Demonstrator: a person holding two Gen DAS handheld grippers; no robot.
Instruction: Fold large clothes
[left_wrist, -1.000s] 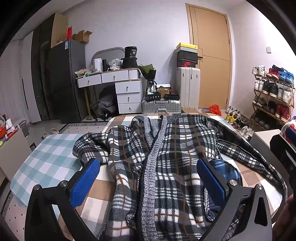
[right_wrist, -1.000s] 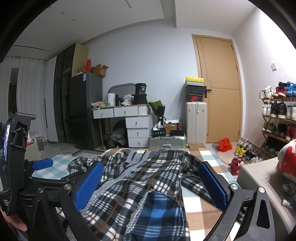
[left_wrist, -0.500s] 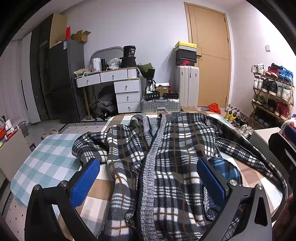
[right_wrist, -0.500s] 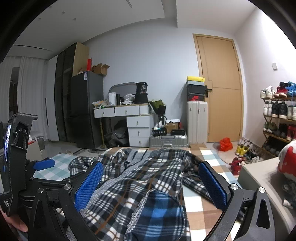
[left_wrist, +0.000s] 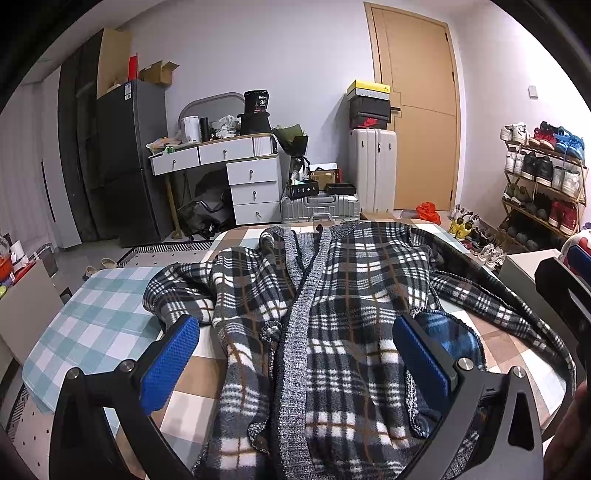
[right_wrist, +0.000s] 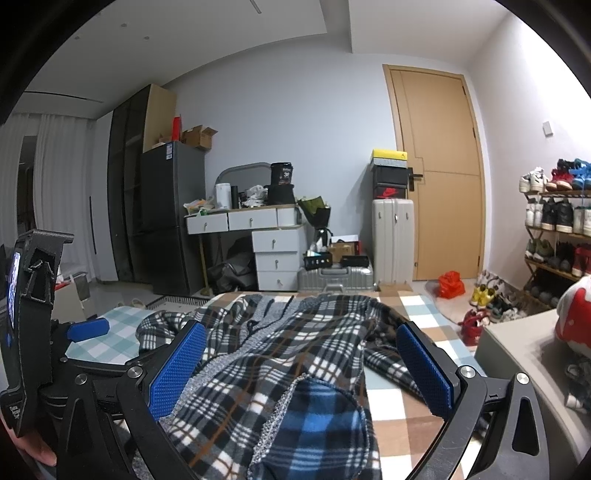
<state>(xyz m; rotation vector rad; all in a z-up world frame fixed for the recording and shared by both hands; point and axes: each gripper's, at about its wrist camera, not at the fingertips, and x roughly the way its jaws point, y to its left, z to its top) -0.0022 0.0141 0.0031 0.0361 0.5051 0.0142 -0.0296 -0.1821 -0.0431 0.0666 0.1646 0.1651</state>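
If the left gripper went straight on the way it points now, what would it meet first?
Probably the plaid robe: the open left gripper straddles its grey knit front band on the checked tablecloth. Height above the fabric is unclear.

Both grippers look like the same build: matte black printed frames with chunky triangular cutouts, and silver round-head screws where the fingers bolt on. The left gripper (left_wrist: 295, 365) has bright blue pads (left_wrist: 168, 367) with a fine mesh-like texture on the inner faces of its fingers, and the right gripper (right_wrist: 301, 369) has the same dotted blue pads (right_wrist: 424, 371). The right wrist view also catches the other unit's black body from the side, with a blue screen strip and some small white lettering I can't read. A bit of skin shows at the frame edges.
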